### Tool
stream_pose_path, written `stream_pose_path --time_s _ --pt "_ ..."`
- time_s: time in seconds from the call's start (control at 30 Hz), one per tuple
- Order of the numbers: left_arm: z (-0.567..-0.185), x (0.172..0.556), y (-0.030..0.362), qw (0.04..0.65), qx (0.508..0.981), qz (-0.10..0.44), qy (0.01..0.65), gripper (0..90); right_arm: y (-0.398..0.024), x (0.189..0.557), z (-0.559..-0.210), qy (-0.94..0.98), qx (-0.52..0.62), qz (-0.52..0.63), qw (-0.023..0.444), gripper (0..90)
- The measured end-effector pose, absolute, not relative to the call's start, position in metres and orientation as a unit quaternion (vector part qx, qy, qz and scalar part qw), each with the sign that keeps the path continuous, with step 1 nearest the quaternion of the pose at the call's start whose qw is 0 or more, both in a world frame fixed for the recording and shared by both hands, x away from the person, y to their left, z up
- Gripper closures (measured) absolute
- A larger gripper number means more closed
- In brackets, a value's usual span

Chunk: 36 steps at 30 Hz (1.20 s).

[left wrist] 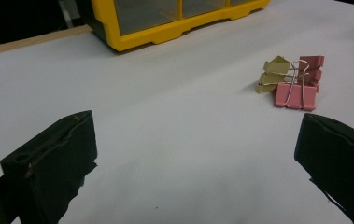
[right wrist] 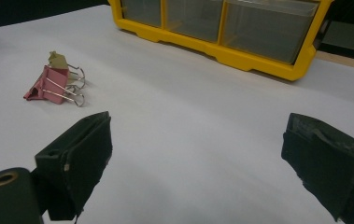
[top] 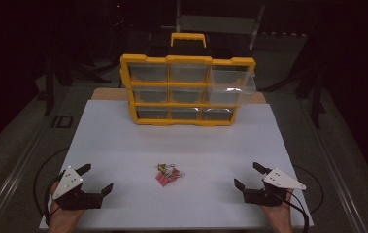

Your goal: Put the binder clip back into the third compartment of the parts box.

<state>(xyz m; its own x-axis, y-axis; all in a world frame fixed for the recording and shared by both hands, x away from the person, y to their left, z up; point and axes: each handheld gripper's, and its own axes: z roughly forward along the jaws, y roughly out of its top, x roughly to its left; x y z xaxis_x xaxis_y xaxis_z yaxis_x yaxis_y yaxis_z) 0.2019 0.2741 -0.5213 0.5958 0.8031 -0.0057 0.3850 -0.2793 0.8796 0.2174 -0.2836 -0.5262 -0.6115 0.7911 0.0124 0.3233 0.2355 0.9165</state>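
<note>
A small heap of binder clips [top: 168, 173], pink and olive-yellow, lies on the white board [top: 123, 145] at centre front. In the left gripper view the clips [left wrist: 292, 83] sit ahead and to the right of the jaws; in the right gripper view the clips [right wrist: 55, 85] sit ahead and to the left. My left gripper [top: 95, 177] rests open at the board's front left, nothing between its jaws. My right gripper [top: 248, 175] rests open at the front right, also holding nothing. A yellow drawer organizer [top: 187, 90] stands upright at the back, its top-right clear drawer [top: 231, 81] pulled out.
The organizer has a yellow carry handle [top: 188, 38] on top. The white board lies on a wooden table edge [top: 105, 93] at the back. Dark floor and stands surround the table. Bare white board lies between the clips and the organizer.
</note>
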Motion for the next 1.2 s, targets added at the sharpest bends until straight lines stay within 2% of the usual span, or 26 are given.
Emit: stream_pose_path --time_s 0.5,1.2 --pt "-0.517 0.203 0.264 0.451 0.776 0.221 0.382 0.0 -0.282 0.217 -0.527 0.751 0.371 0.493 0.237 8.3" --pt "-0.507 0.219 0.232 0.443 0.802 0.175 0.36 0.6 -0.281 0.219 -0.527 0.75 0.374 0.491 0.239 8.3"
